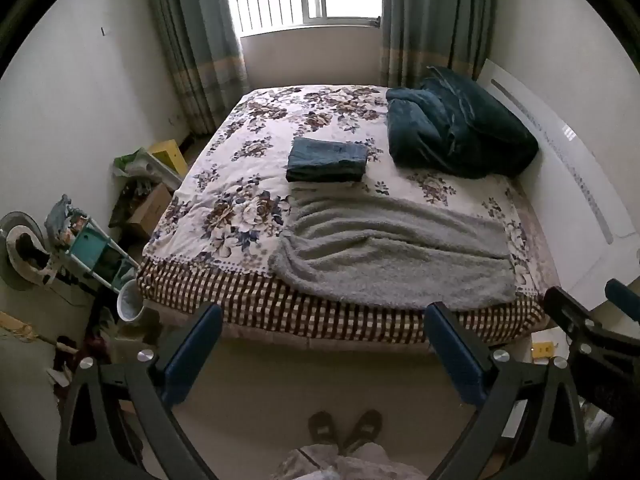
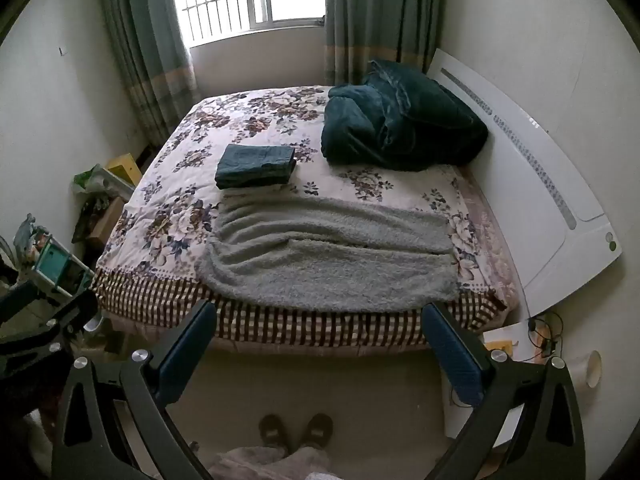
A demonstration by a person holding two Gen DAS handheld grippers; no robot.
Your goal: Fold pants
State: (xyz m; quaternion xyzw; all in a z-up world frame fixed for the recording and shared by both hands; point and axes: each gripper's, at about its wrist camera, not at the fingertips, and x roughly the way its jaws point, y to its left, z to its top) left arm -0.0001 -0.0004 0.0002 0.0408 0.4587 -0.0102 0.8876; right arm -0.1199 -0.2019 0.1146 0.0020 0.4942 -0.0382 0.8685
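Dark blue pants (image 1: 327,159) lie folded into a neat rectangle on the floral bedspread (image 1: 240,184), near the middle of the bed; they also show in the right wrist view (image 2: 256,166). My left gripper (image 1: 324,356) is open and empty, held over the floor in front of the bed's near edge. My right gripper (image 2: 320,354) is open and empty too, at a similar height and distance. The right gripper's body shows at the right edge of the left wrist view (image 1: 588,328). Both grippers are well apart from the pants.
A grey fleece blanket (image 1: 392,252) lies spread at the bed's near edge. A dark teal quilt (image 1: 460,128) is bundled by the white headboard (image 1: 568,184). Boxes, a rack and a bin (image 1: 130,304) clutter the floor at left. Slippered feet (image 1: 344,428) stand below.
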